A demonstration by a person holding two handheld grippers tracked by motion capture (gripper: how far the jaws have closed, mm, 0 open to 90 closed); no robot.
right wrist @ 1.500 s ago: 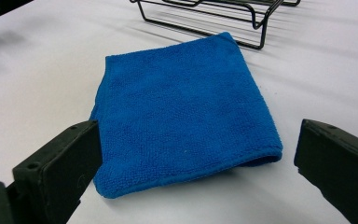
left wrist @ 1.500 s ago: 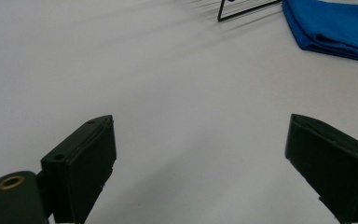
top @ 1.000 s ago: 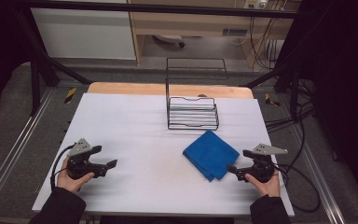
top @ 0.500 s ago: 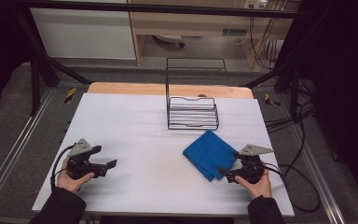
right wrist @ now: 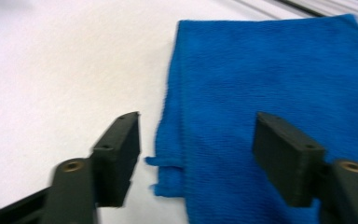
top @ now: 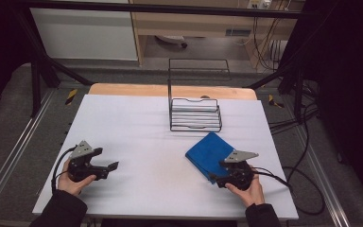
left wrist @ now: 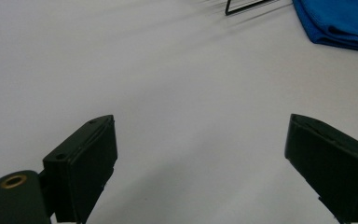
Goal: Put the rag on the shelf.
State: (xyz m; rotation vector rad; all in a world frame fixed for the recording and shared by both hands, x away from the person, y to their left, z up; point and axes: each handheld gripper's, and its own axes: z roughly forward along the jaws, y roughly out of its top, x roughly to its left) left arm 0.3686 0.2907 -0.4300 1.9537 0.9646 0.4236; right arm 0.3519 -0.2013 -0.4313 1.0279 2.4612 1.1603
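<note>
With my left claw (top: 114, 166) idle and wide apart, I am closing my right claw (right wrist: 196, 154), its jaws just narrowing but not yet pinching, over the near corner of the blue towel (right wrist: 279, 84) lying flat before the wire rack (top: 195, 113); next I must pinch that corner.

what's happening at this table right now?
A person holds a gripper in each hand. The right gripper is at the near corner of a folded blue towel, its jaws just closing around the edge but not yet pressing on it. The left gripper rests open on the white table. A wire rack stands behind.
</note>
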